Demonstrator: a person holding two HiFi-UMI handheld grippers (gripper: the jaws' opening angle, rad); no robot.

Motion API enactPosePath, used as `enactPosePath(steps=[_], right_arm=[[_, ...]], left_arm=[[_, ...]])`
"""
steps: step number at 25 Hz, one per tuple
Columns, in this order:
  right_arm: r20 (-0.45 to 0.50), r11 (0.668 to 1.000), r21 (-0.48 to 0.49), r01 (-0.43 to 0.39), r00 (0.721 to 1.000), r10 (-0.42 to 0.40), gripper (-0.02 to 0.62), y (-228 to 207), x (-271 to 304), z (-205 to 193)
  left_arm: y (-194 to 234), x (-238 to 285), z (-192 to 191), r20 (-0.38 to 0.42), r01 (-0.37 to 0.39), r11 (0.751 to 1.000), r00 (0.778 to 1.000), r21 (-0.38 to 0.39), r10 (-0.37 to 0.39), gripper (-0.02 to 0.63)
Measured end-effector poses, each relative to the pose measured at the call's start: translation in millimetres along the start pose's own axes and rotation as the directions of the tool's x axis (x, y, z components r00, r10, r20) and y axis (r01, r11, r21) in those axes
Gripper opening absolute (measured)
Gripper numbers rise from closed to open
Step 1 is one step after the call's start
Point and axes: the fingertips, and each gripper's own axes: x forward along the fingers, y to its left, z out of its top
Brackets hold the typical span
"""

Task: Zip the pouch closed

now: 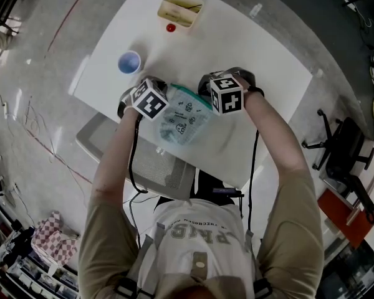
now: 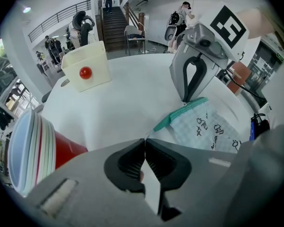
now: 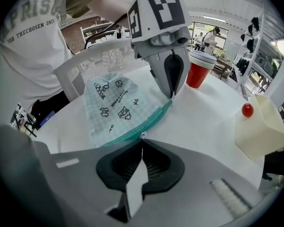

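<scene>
A pale checked pouch (image 1: 182,120) with small black drawings and a teal zipper edge (image 2: 180,113) lies on the white table (image 1: 249,55) in front of me. My left gripper (image 2: 145,141) is shut on the pouch's near corner at one end of the zipper. My right gripper (image 3: 142,138) is shut at the other end, with the small metal zipper pull (image 3: 142,135) at its tips. Each gripper shows in the other's view, the right gripper (image 2: 185,100) and the left gripper (image 3: 171,96), tips down on the teal edge. In the head view the marker cubes hide the jaws.
A stack of cups (image 1: 129,61), red outside (image 3: 199,70), stands at the left of the table. A cream box (image 1: 179,8) with a red ball (image 1: 170,27) beside it sits at the far edge. A grey mesh chair (image 1: 143,161) is tucked under the near side.
</scene>
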Motion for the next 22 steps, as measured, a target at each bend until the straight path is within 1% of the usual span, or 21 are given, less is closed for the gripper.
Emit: enactPosePath(steps=[10,17,22], right_arm=[[-0.018,1.000,0.002,-0.012,1.000,0.012,0.005,12,-5,-9],[-0.007,0.999,0.031,-0.013,1.000,0.013,0.005,17,-7,-15],[-0.015,0.999,0.034,-0.021,1.000,0.022,0.005,23,-8,-20]], left_arm=[[0,-1,-1,-0.009,0.002,1.000,1.000,0.001,-0.002,0.012],[1,0,0,-0.018,0.001,1.000,1.000,0.006,-0.001,0.014],[1,1,0,-0.021,0.000,1.000,1.000,0.004,0.000,0.013]])
